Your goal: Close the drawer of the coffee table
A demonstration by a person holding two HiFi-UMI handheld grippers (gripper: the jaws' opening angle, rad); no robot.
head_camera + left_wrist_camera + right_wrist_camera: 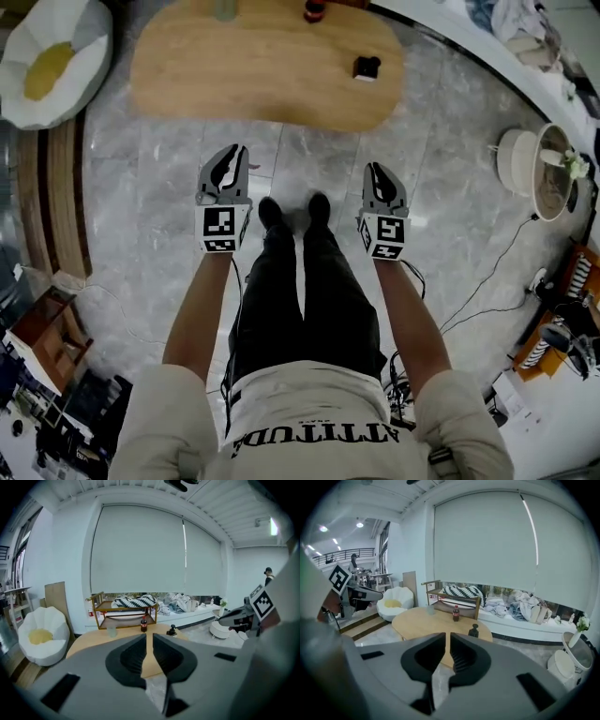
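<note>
a wide white blind [140, 550] fills the far wall. under the blind runs a low white ledge [518, 624] heaped with clothes. a small wooden rack [123, 605] stands below the blind's left half. left of the blind sits a white petal-shaped chair [42, 639] with a yellow cushion, and a tan board [55, 597] leans on the wall behind it. the floor [450, 141] is grey veined marble, with wooden steps [367, 627] on the chair's side. above the blind the ceiling [220, 503] is white and slatted. a lamp [273, 526] glows to the blind's right.

Open floor [300, 159] fronts the coffee table [253, 66]; perhaps bottles [456, 613] stand on it.
</note>
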